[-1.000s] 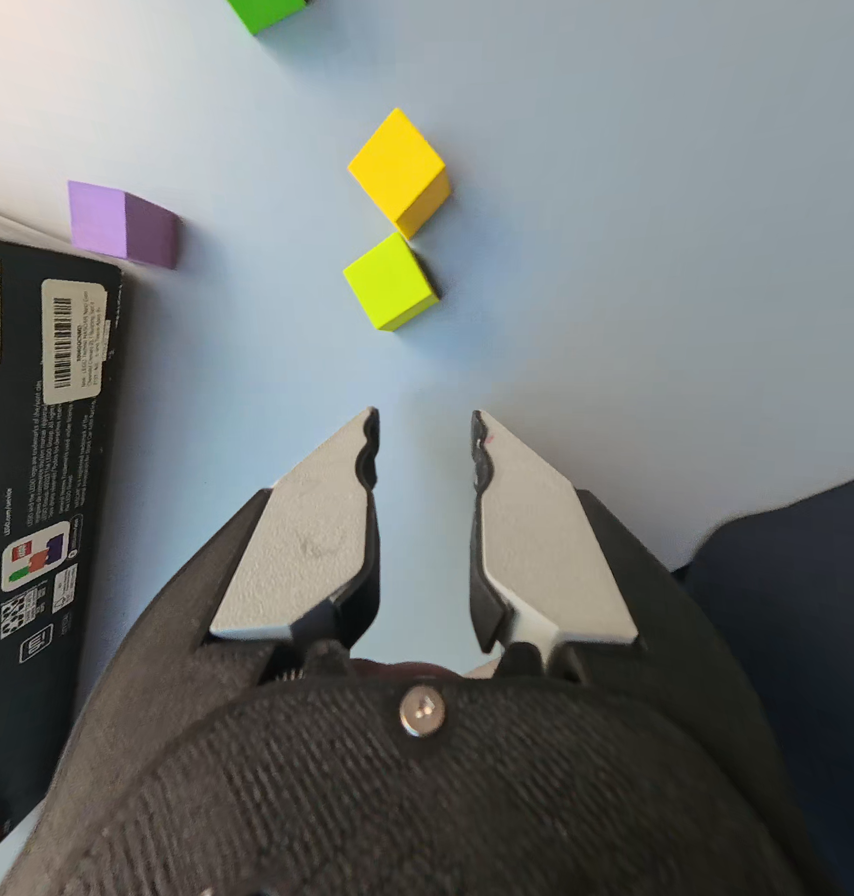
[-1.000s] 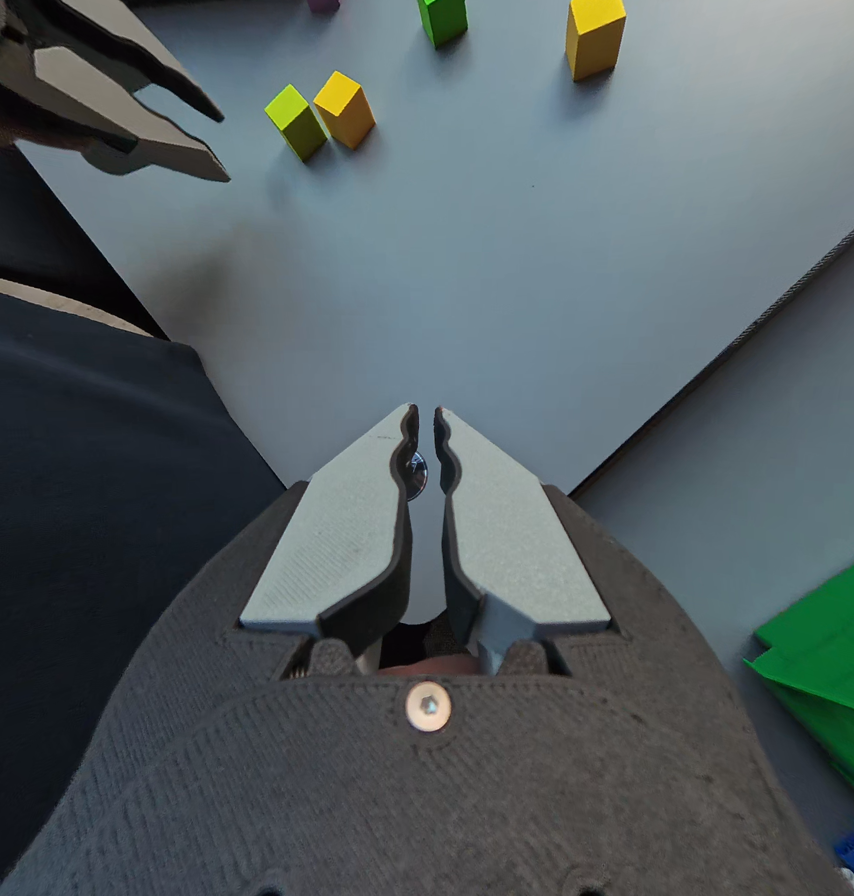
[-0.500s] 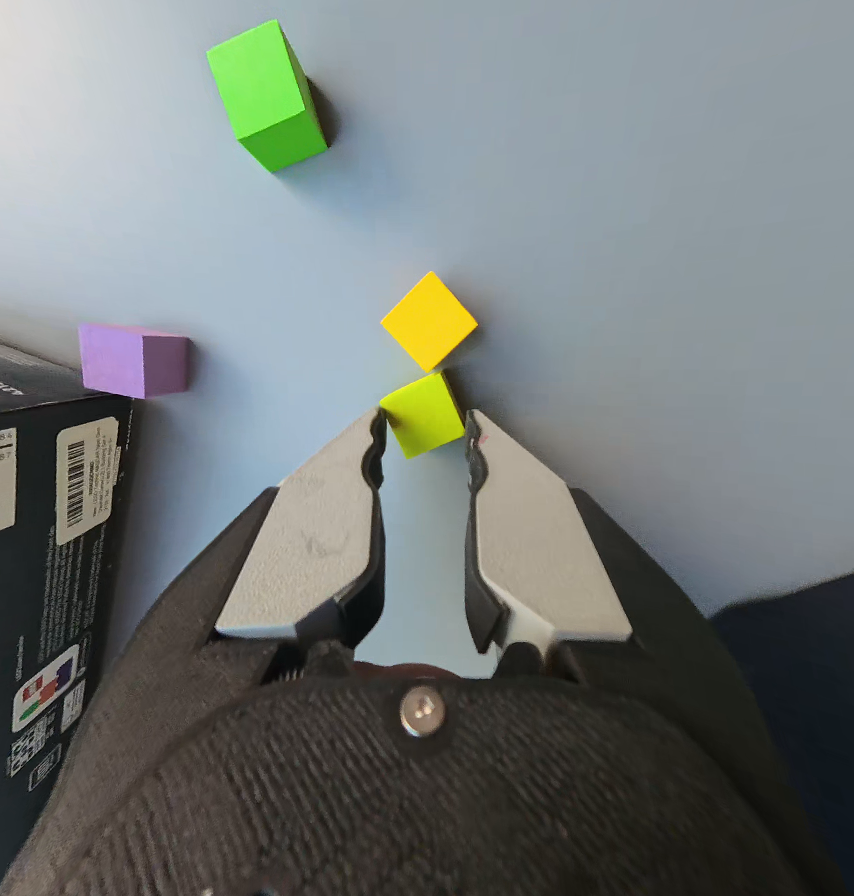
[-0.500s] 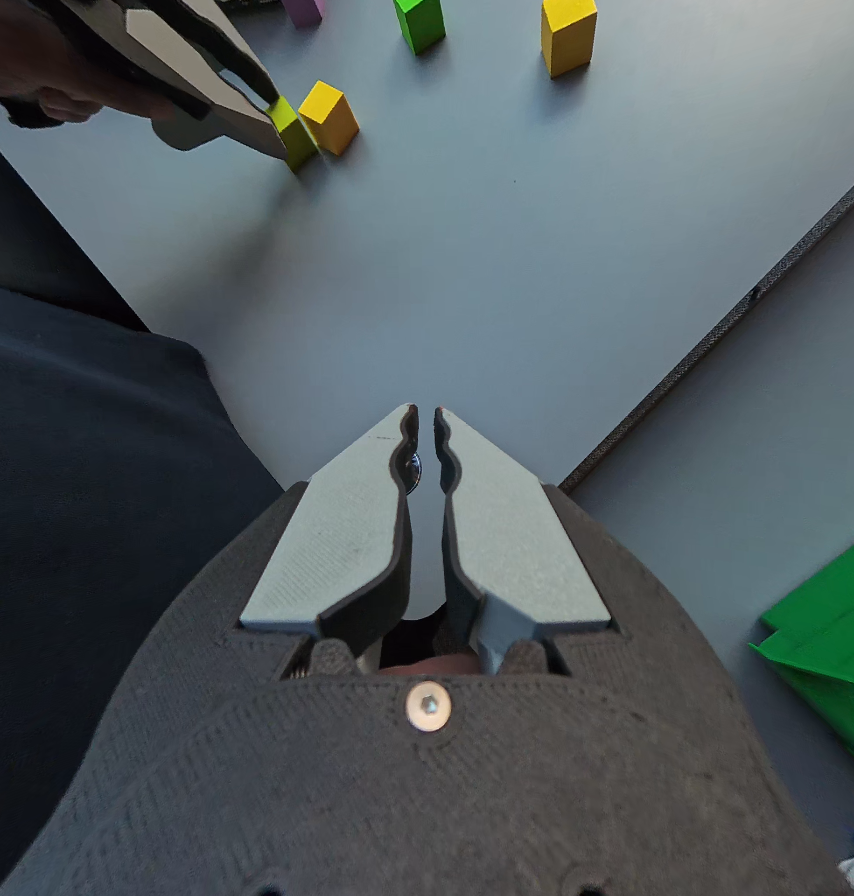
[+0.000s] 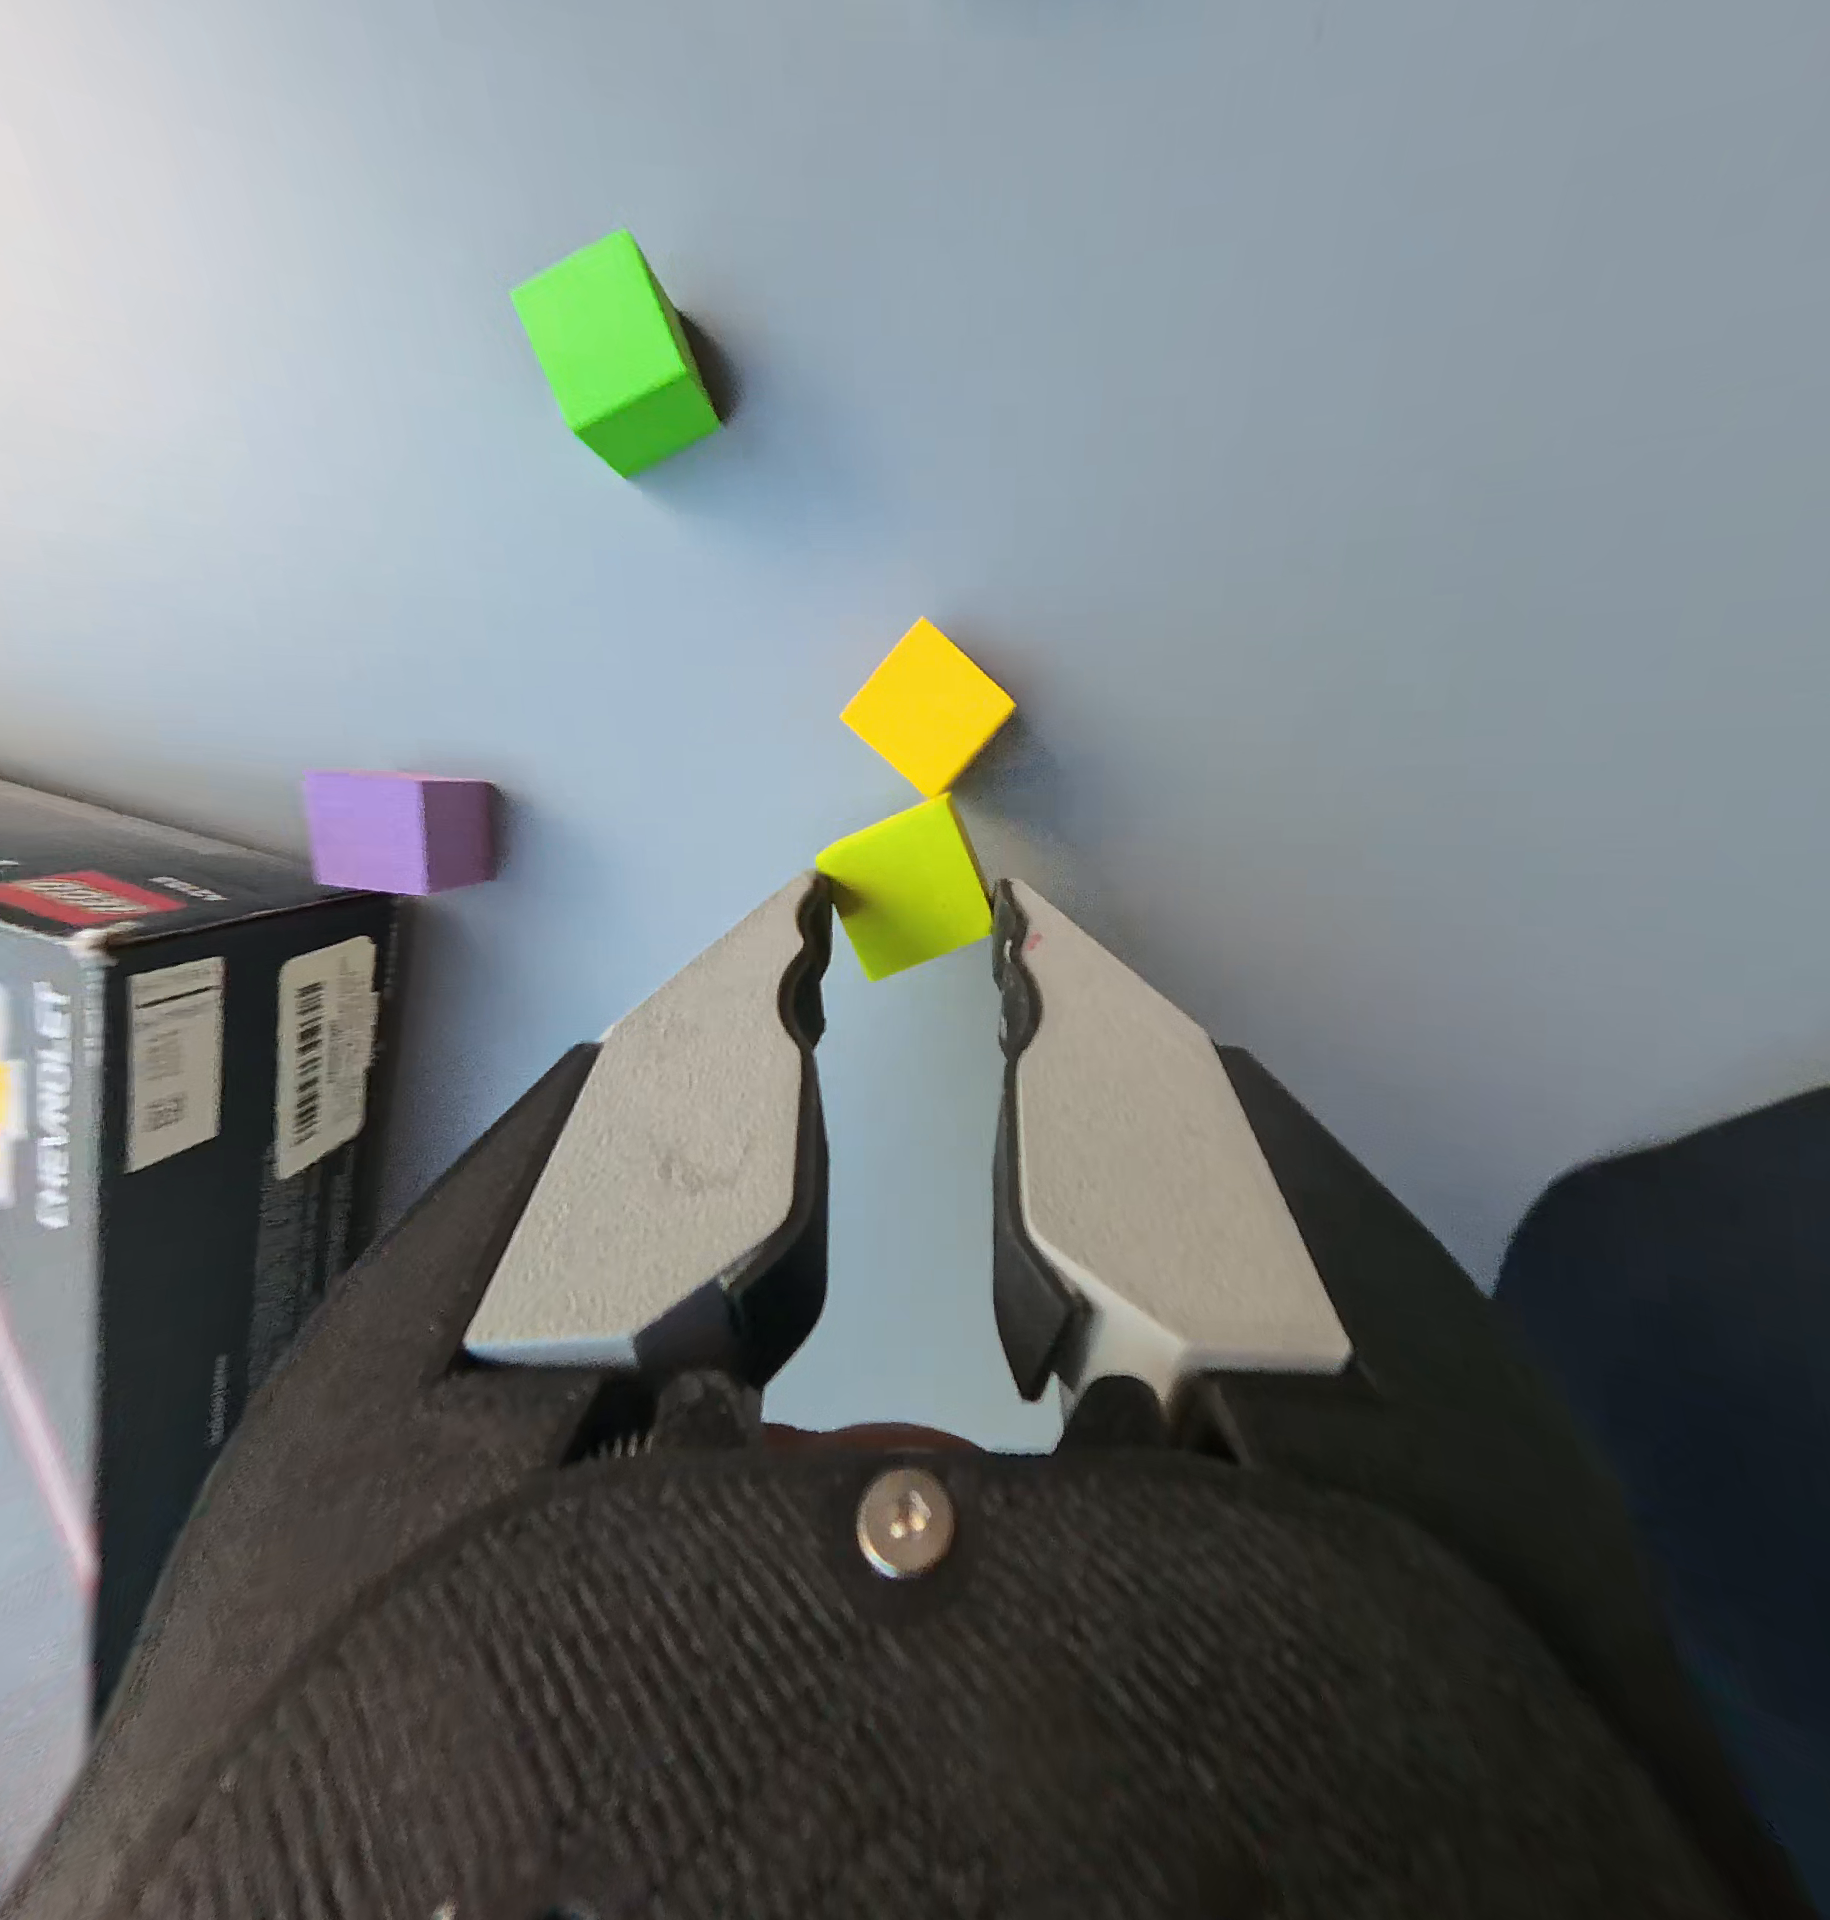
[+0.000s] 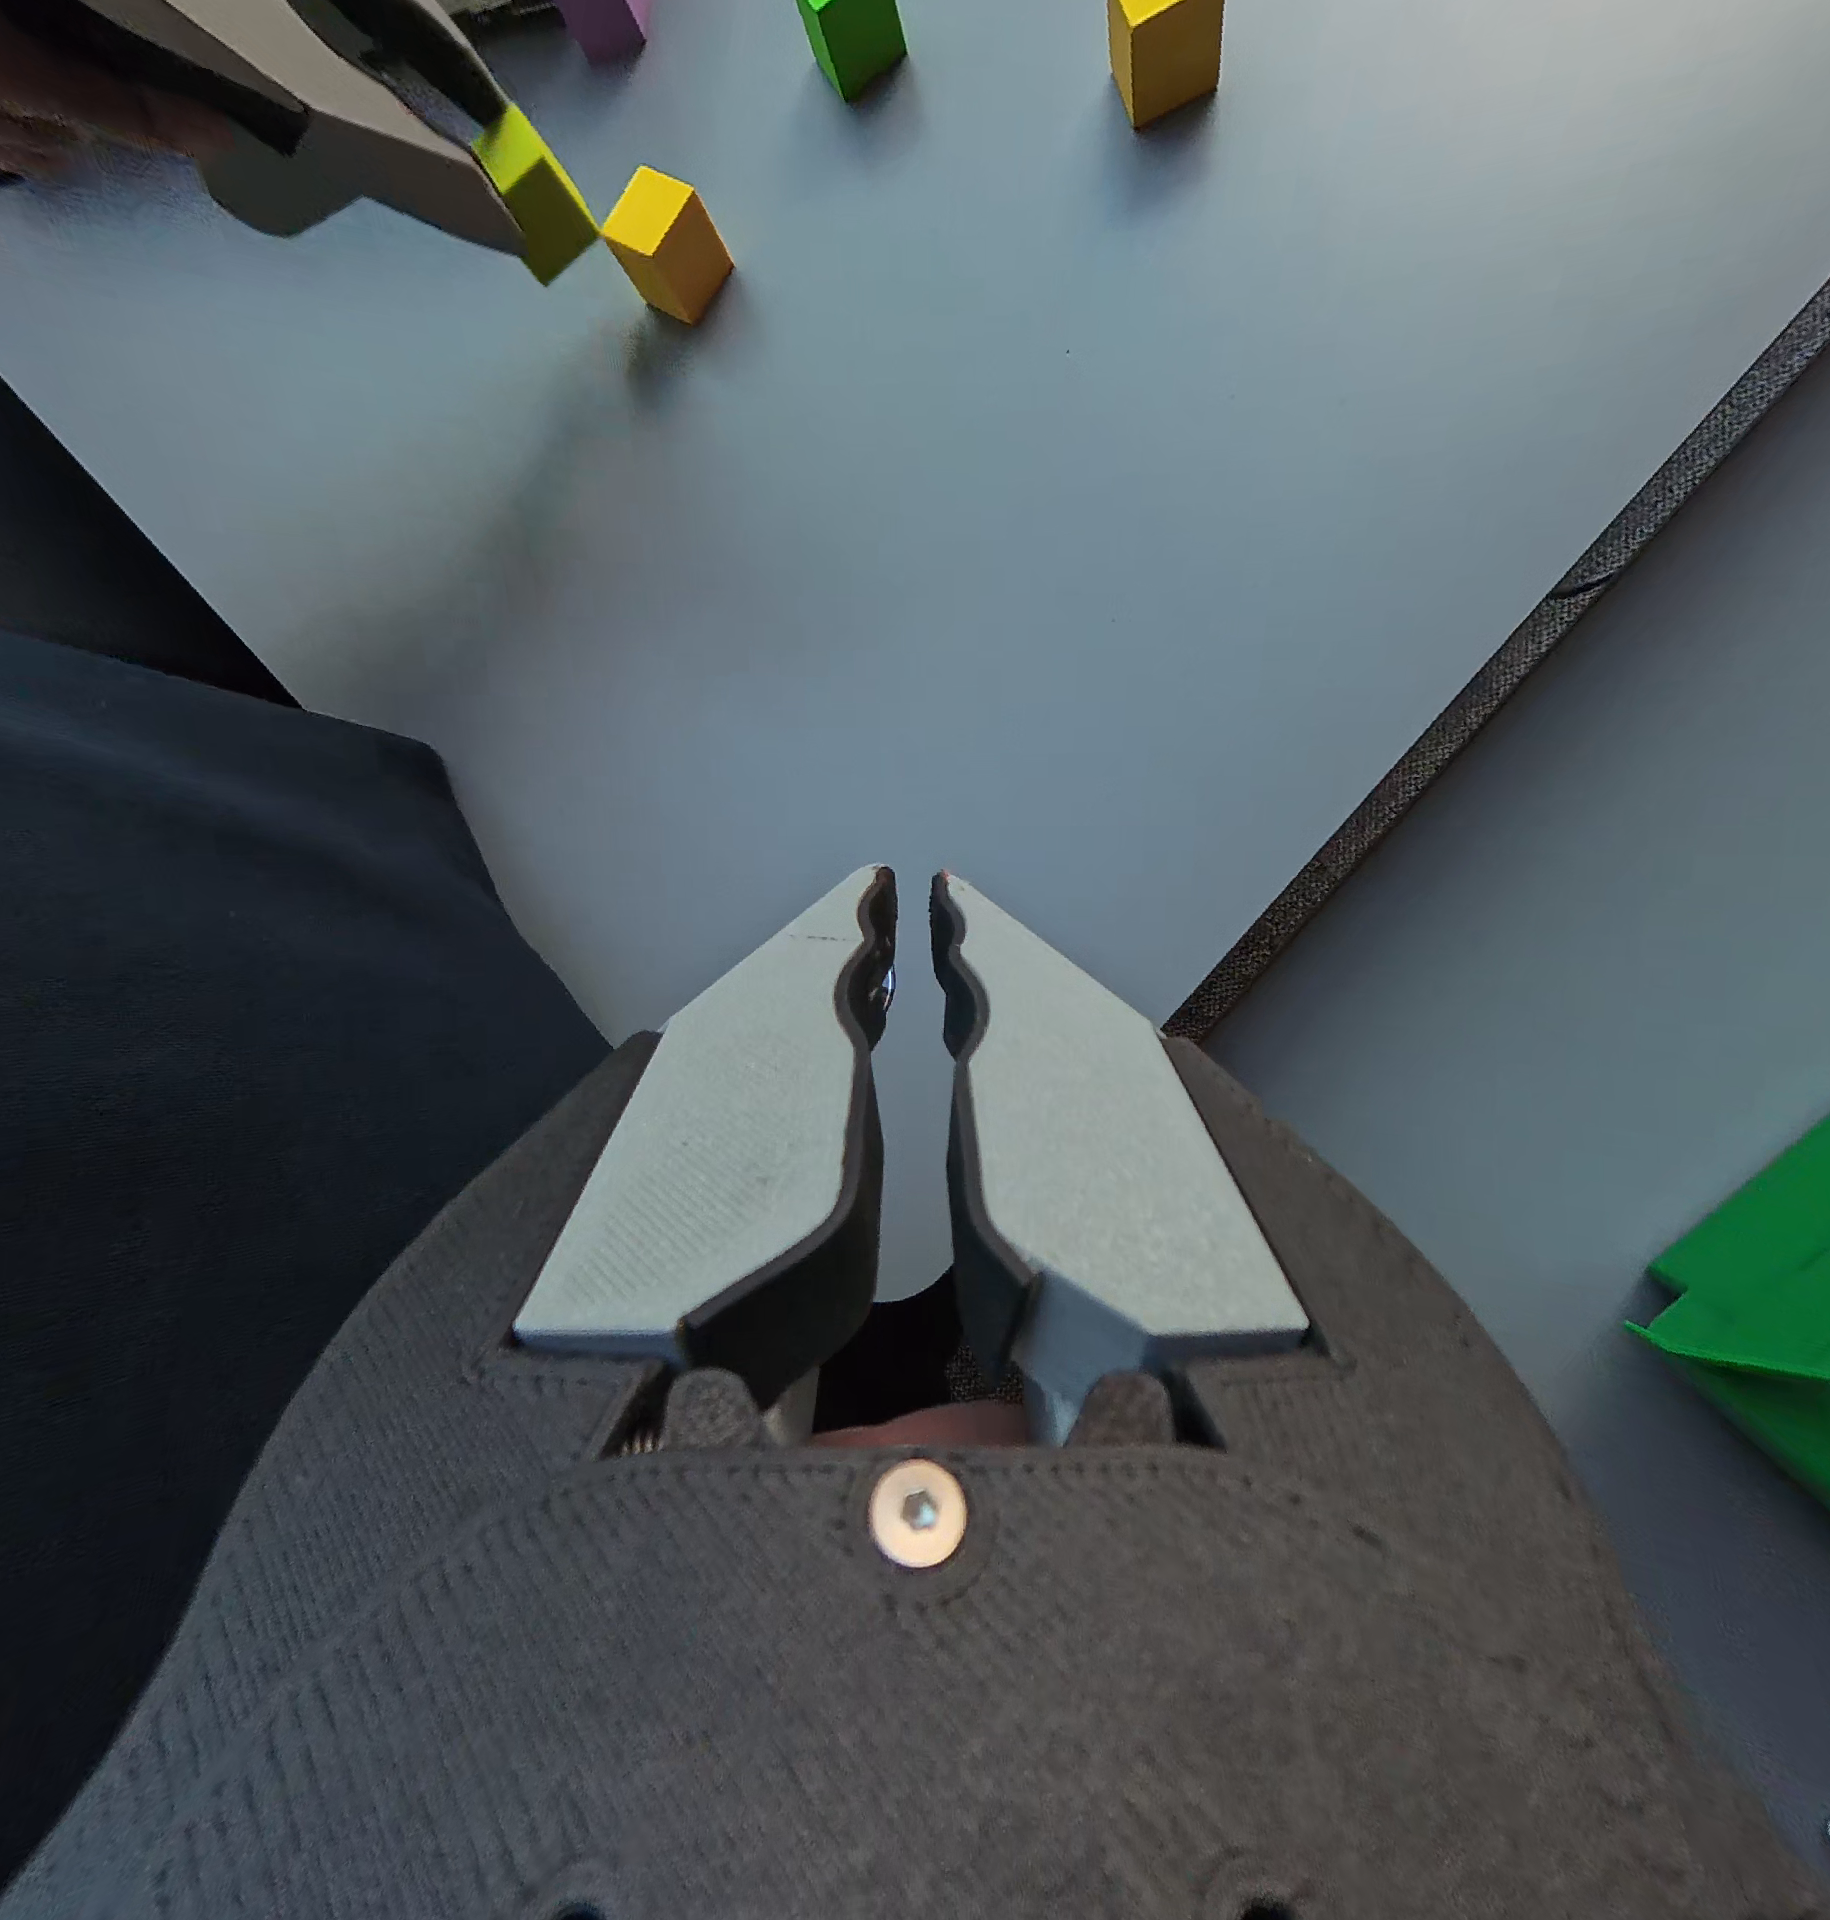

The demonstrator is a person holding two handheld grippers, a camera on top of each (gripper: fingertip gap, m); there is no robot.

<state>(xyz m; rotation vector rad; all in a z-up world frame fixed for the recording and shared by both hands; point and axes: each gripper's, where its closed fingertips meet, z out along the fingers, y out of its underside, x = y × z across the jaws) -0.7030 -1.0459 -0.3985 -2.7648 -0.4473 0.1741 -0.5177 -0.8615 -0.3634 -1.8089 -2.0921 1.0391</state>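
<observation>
L gripper (image 5: 909, 894) clamps lime cube (image 5: 906, 886), off table | R gripper (image 6: 913, 883) near-shut, bare

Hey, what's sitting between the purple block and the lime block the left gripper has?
Nothing but bare blue-grey table separates the purple block and the lime block, as the left wrist view shows.

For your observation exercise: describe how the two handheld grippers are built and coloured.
Both match. The left gripper and right gripper each have a ribbed black body with one silver screw, and two pale grey wedge-shaped fingers lined with wavy black pads. No cables show.
</observation>
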